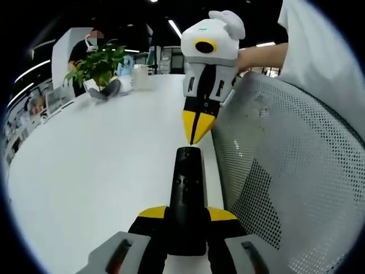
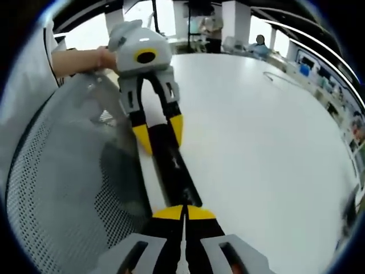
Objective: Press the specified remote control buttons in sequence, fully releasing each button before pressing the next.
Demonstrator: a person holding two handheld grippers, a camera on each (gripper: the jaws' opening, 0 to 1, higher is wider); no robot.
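In the left gripper view, the left gripper [image 1: 187, 220] has its jaws closed around the near end of the black remote control [image 1: 188, 194], which it seems to hold steady above the white table [image 1: 97, 171]. Beyond its jaws, the right gripper [image 1: 195, 132] points its closed tips at the remote's far end, probably to press a button

In the right gripper view, the right gripper [image 2: 183, 212] has its jaws together, tips at the near end of the remote [image 2: 171, 165]; across it, the left gripper [image 2: 158, 132] clamps the far end beside a mesh chair back [image 2: 63, 188]

A potted green plant [image 1: 98, 64] stands at the far end of the white table [image 1: 85, 171], a mesh chair back [image 1: 296, 171] just beside the table's edge.
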